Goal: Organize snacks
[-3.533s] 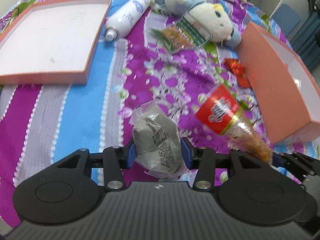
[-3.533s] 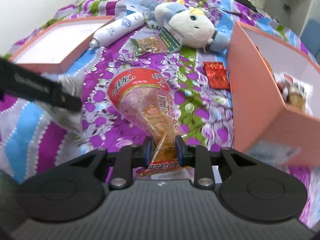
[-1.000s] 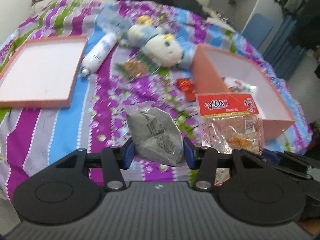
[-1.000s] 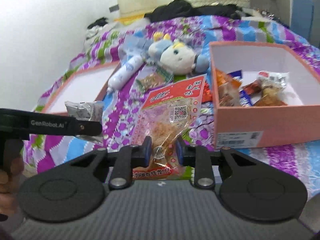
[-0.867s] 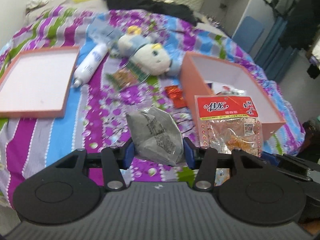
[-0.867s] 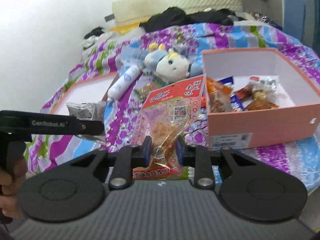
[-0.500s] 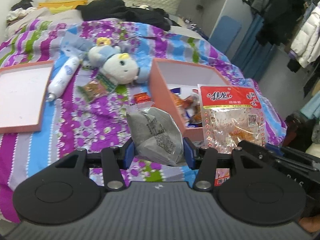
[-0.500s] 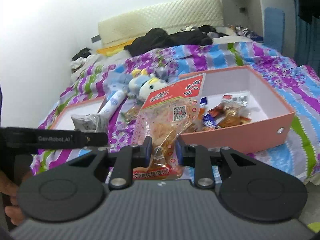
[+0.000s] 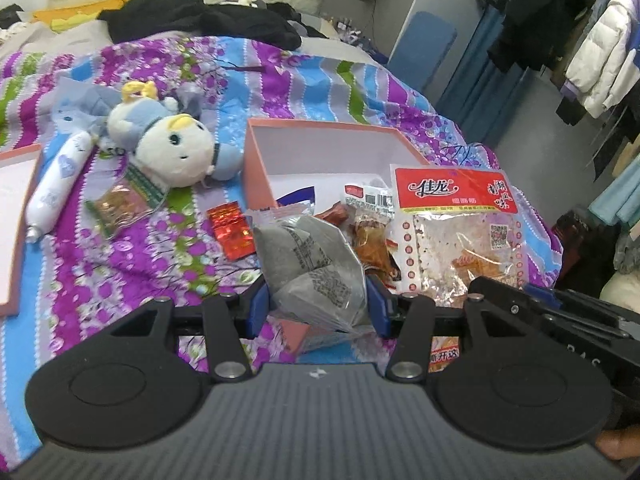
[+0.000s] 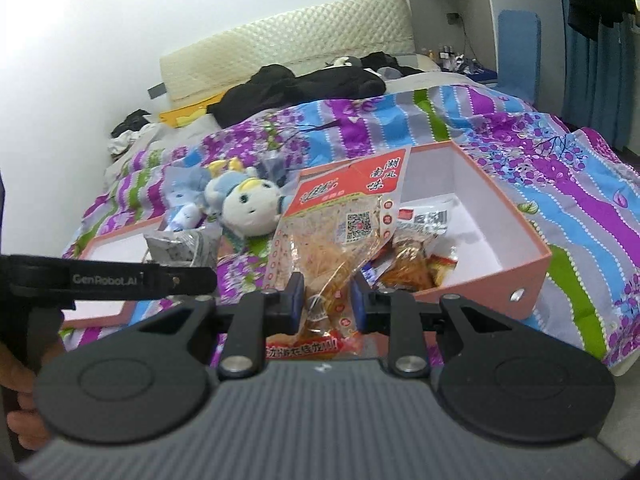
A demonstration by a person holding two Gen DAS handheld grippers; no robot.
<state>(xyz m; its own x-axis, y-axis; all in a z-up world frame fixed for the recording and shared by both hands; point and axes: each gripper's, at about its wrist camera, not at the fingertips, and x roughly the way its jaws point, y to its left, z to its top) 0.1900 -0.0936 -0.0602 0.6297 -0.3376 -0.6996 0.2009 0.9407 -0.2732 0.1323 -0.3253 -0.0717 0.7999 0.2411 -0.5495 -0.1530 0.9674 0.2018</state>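
My left gripper (image 9: 316,306) is shut on a grey foil snack pouch (image 9: 312,264), held in the air at the near left corner of the pink box (image 9: 256,168). My right gripper (image 10: 326,306) is shut on the lower end of a clear snack bag with a red top (image 10: 340,236), which stands up in front of the pink box (image 10: 532,264). That bag (image 9: 456,232) also shows at the right of the left wrist view. Several snack packets (image 10: 416,260) lie inside the box. A small red packet (image 9: 234,226) and a green-edged snack bag (image 9: 122,204) lie on the bedspread.
A plush toy (image 9: 176,152) and a white bottle (image 9: 56,184) lie left of the box. The box lid (image 10: 112,248) rests at the far left. Black clothes (image 10: 296,84) are piled by the headboard. Hanging coats (image 9: 600,52) and a blue chair (image 9: 424,48) stand beyond the bed.
Both grippers have risen and moved toward the pink box with their snacks still held. The box has come from the right side of the views to just behind the held packs.
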